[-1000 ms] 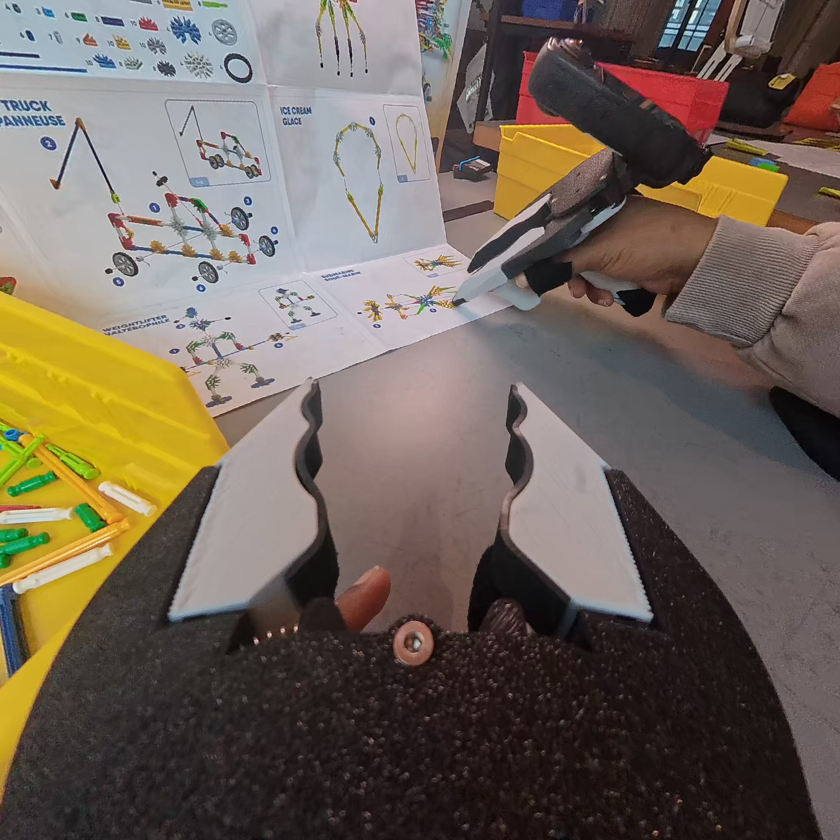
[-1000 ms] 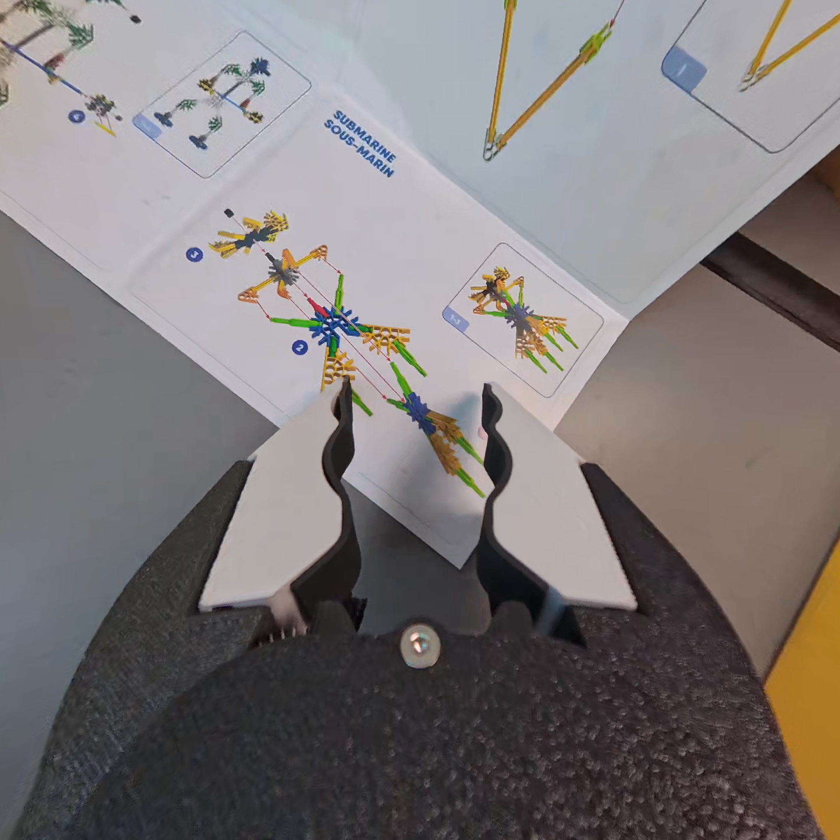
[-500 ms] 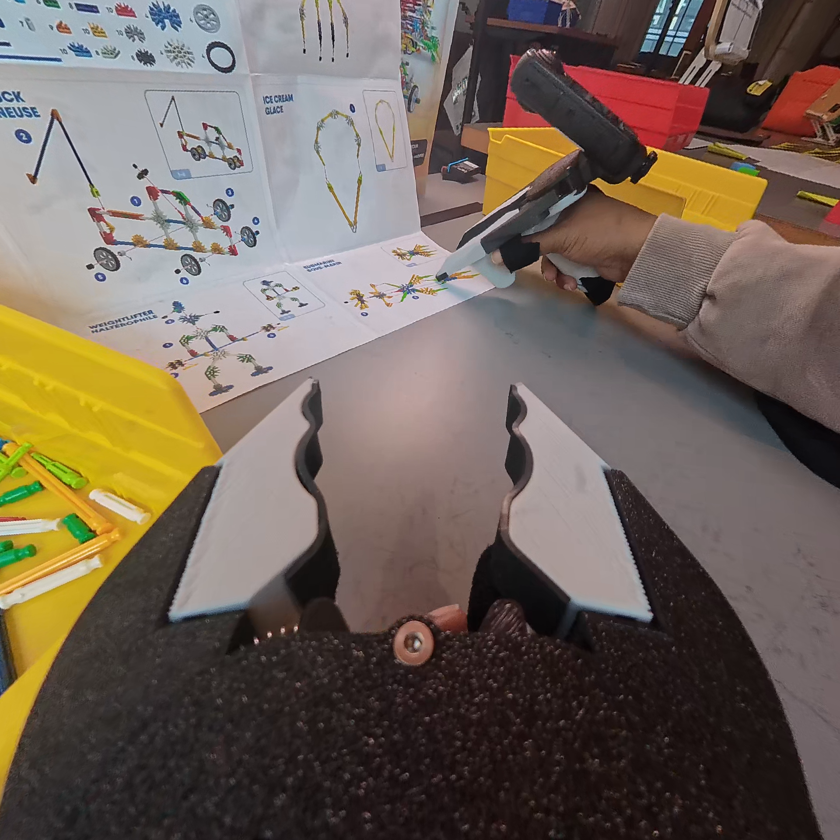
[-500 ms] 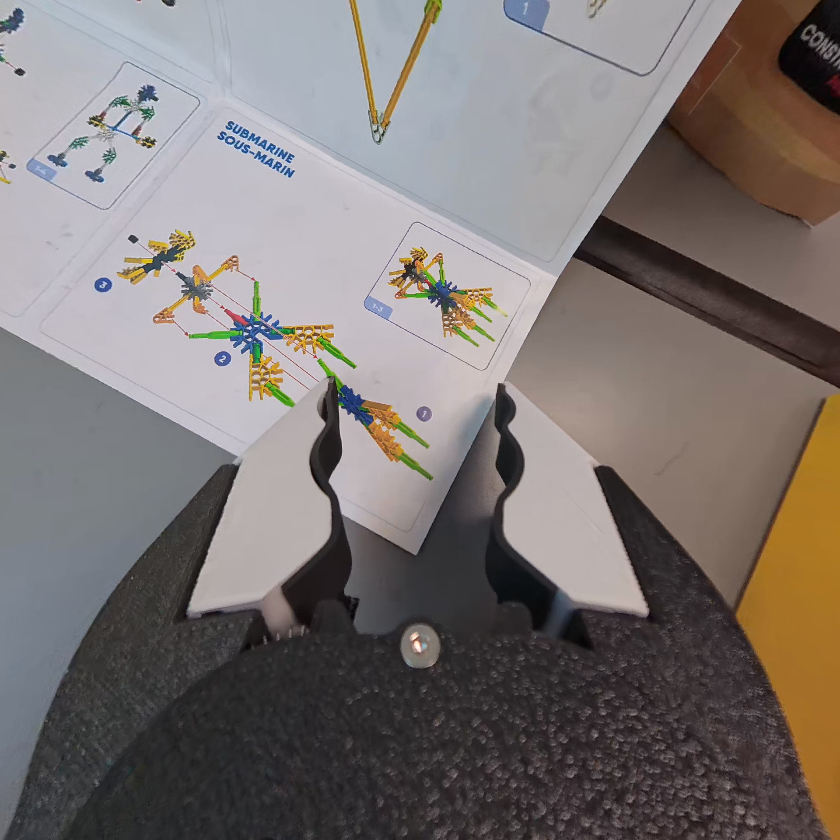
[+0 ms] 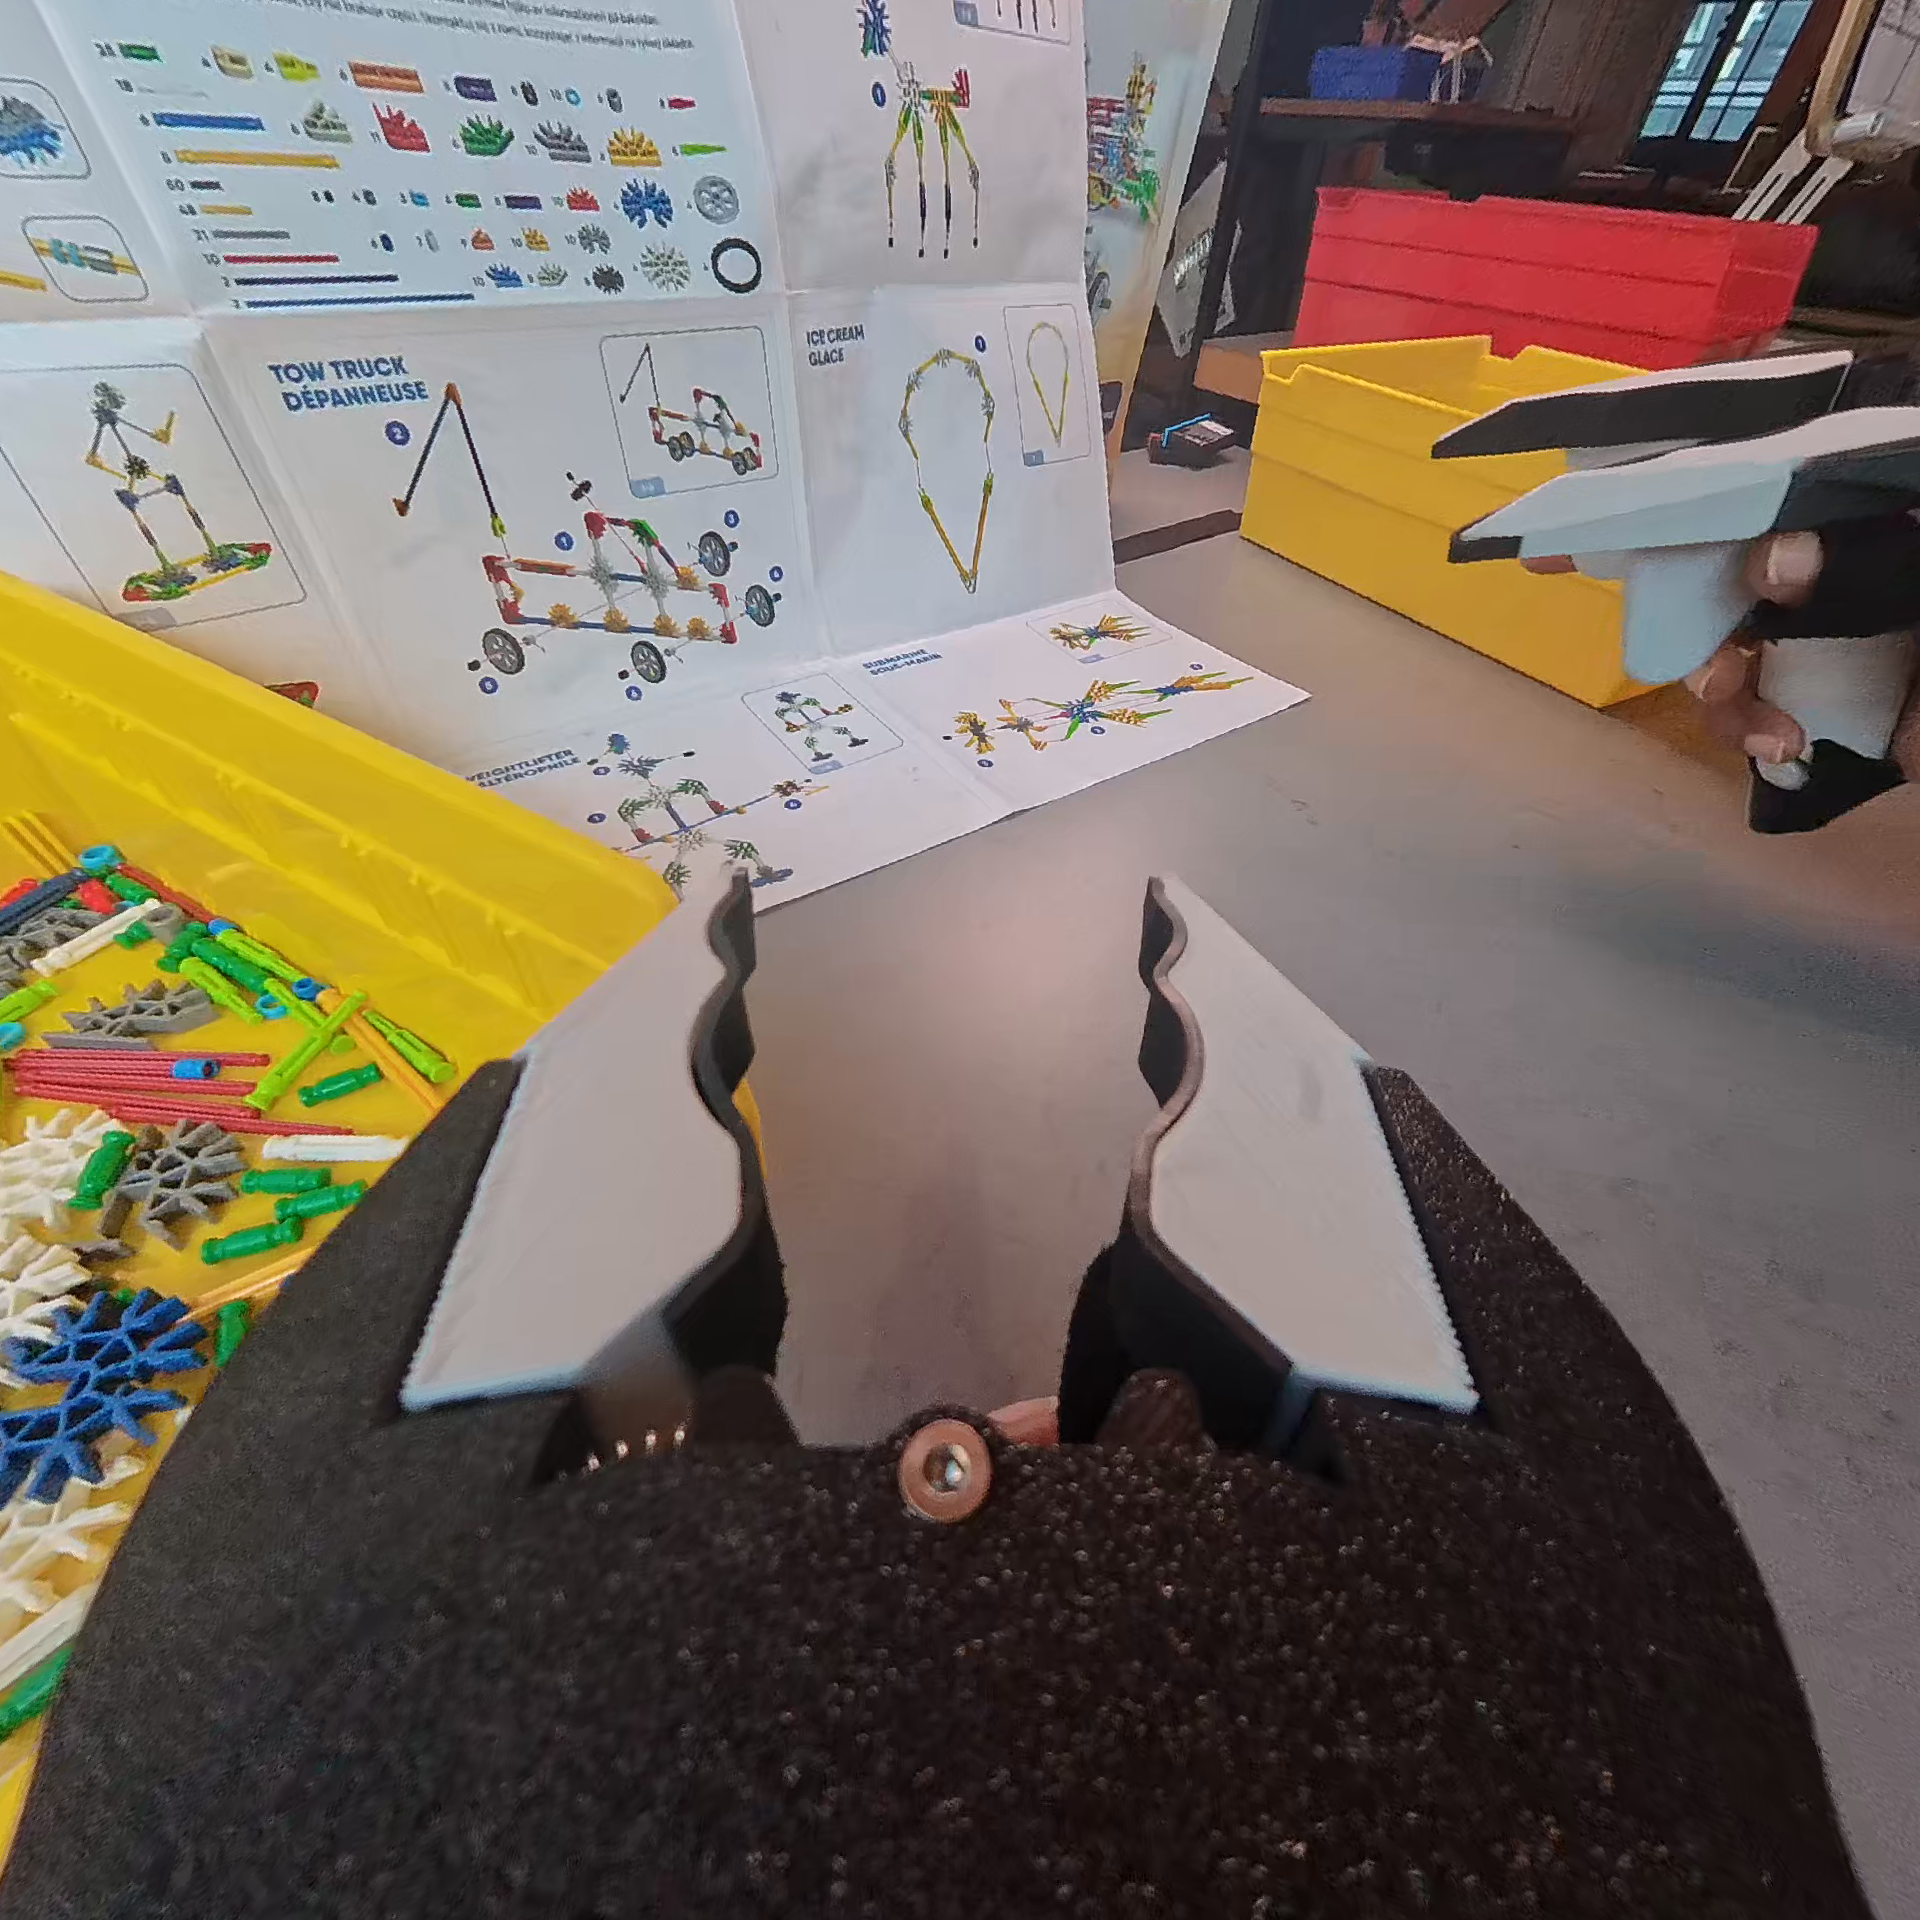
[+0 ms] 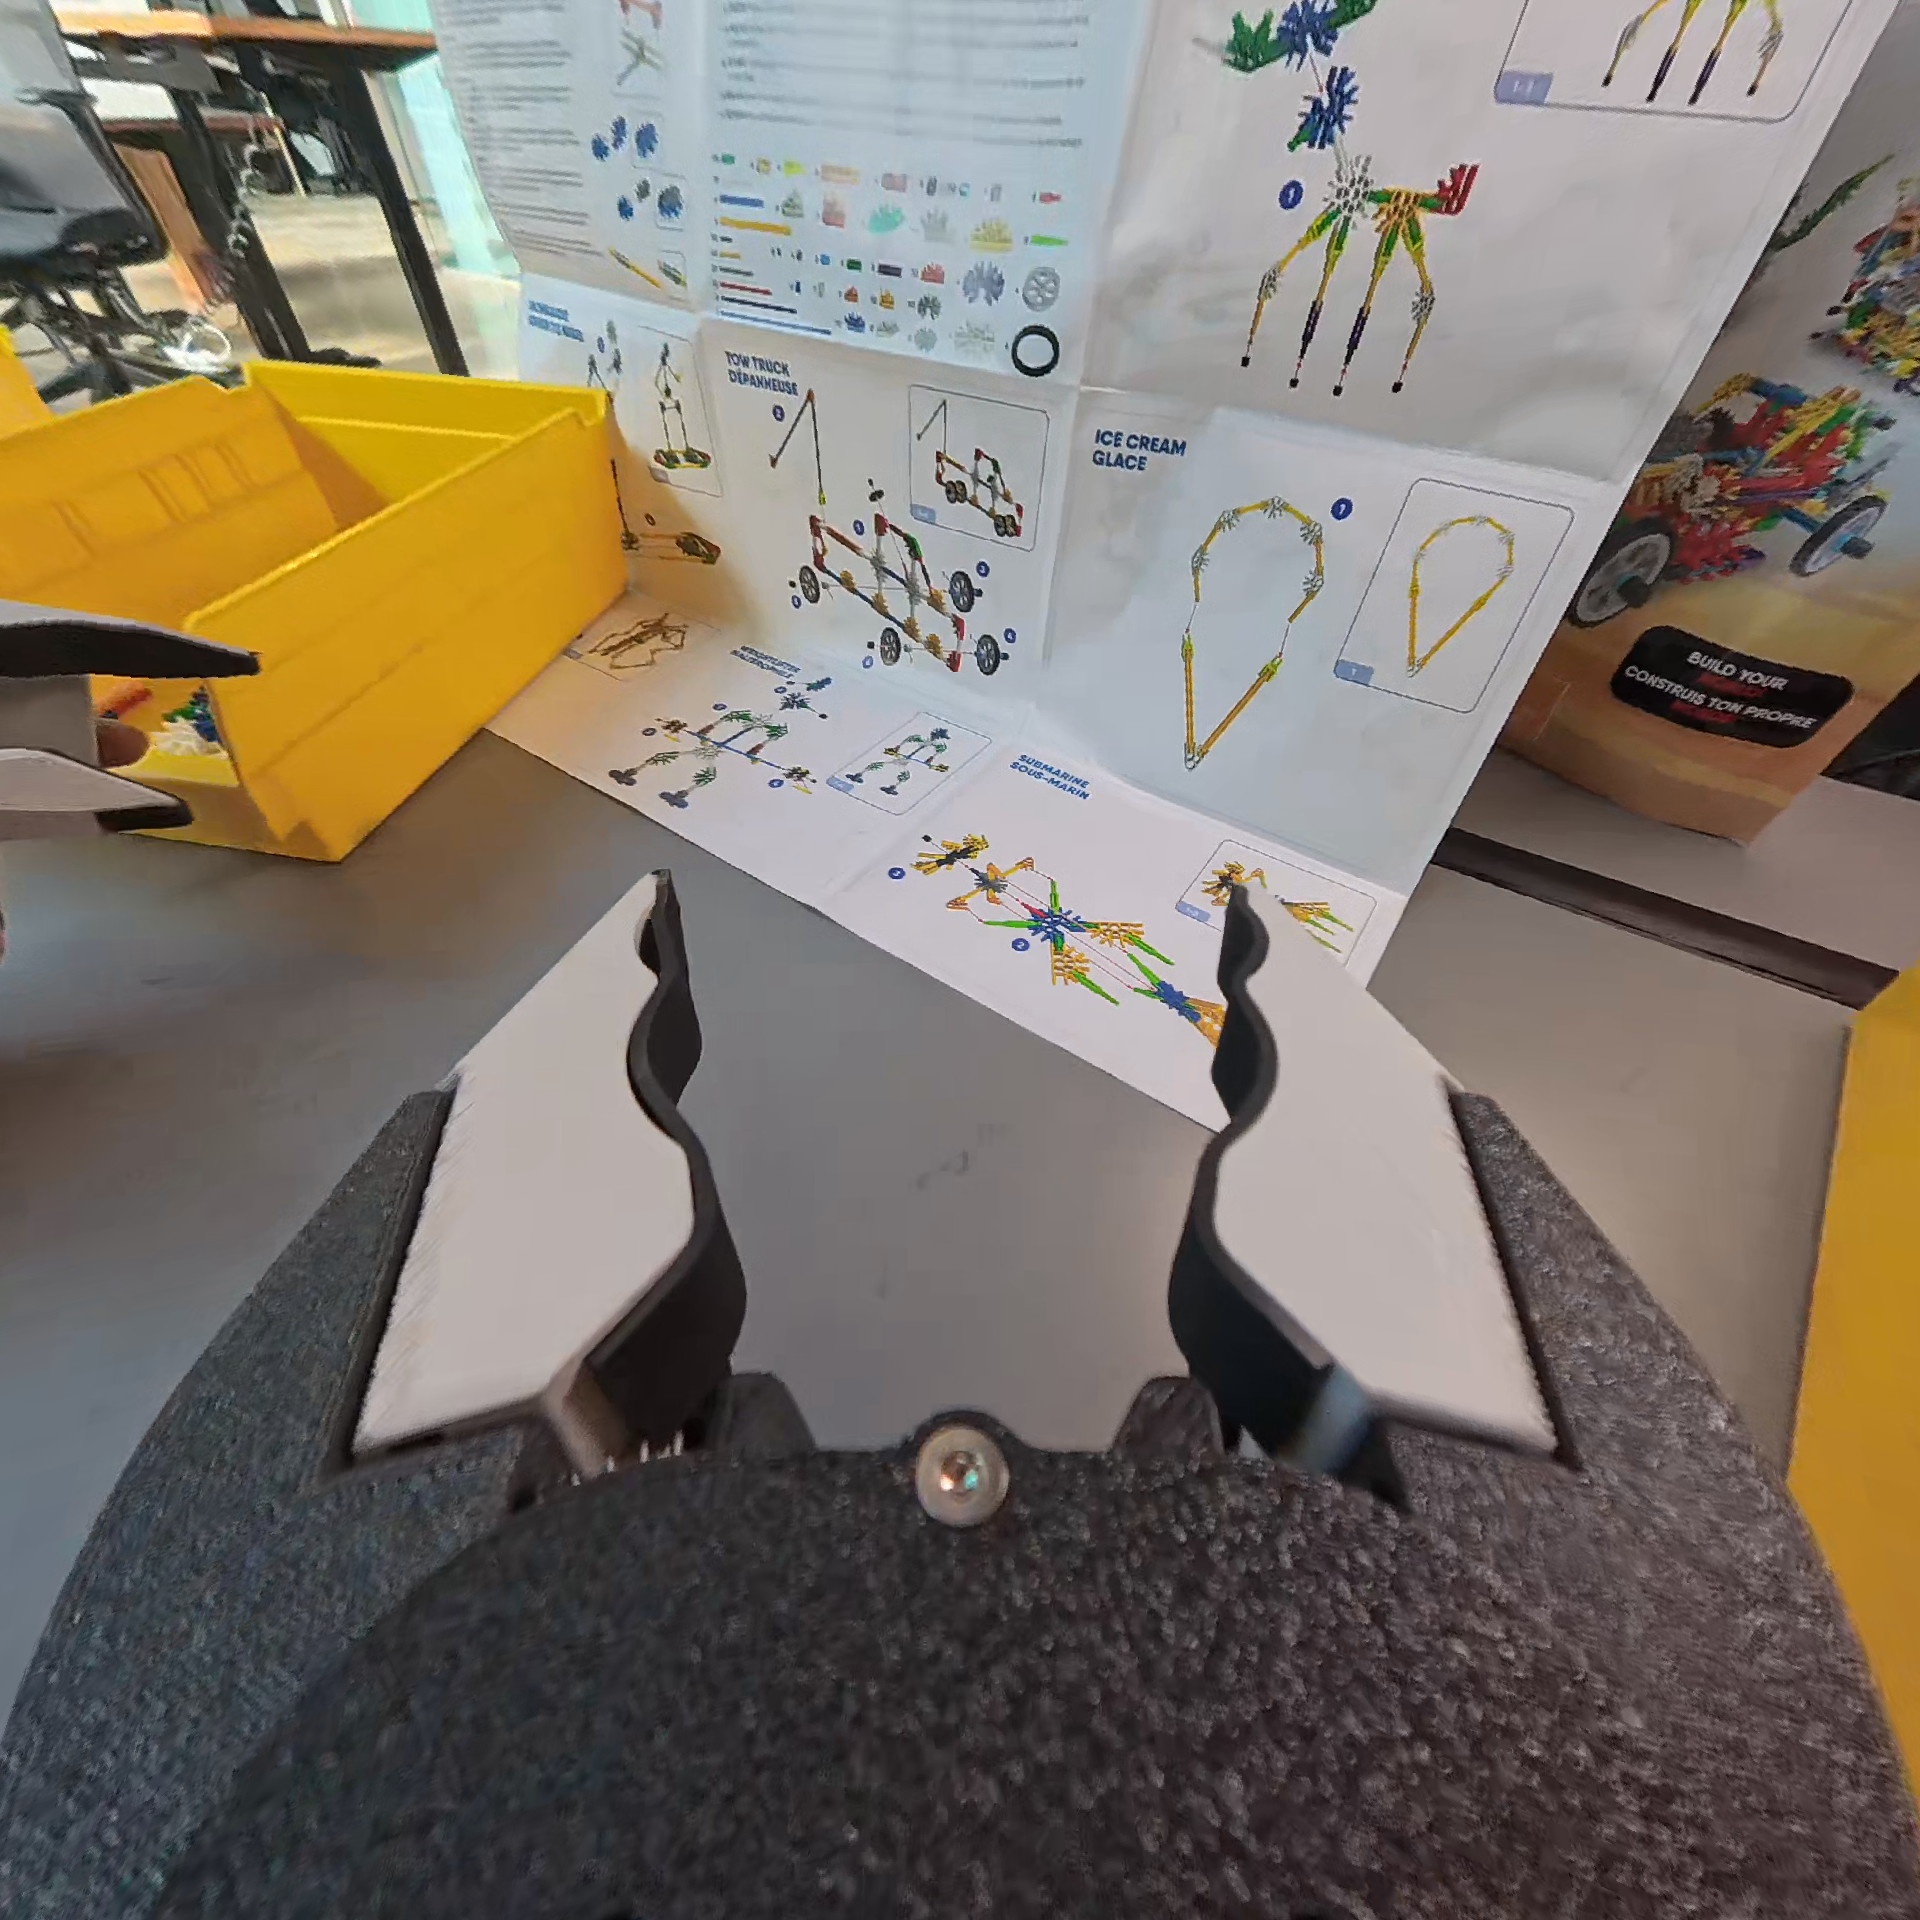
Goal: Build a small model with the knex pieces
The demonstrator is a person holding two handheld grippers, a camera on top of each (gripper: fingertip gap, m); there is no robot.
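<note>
My left gripper (image 5: 945, 904) is open and empty, held low over the grey table (image 5: 1351, 1039), beside the corner of a yellow bin (image 5: 343, 831). The bin holds several rods and snowflake-shaped connectors (image 5: 156, 1164) in green, red, white, grey and blue. My right gripper (image 6: 948, 894) is wide open and empty, above the table and just short of the flat part of a folded white instruction sheet (image 6: 1039, 623). The sheet also stands in the left wrist view (image 5: 623, 416). Each gripper shows in the other's view, the right (image 5: 1446, 499) and the left (image 6: 213, 738).
A second yellow bin (image 5: 1382, 499) stands at the back right with a red bin (image 5: 1538, 270) behind it. A cardboard toy box (image 6: 1714, 623) stands right of the sheet. A yellow bin edge (image 6: 1860, 1247) is close on the right gripper's right.
My right gripper has drawn back and up from the sheet's near corner and opened wider. My left gripper has swung left, so more of the parts bin shows.
</note>
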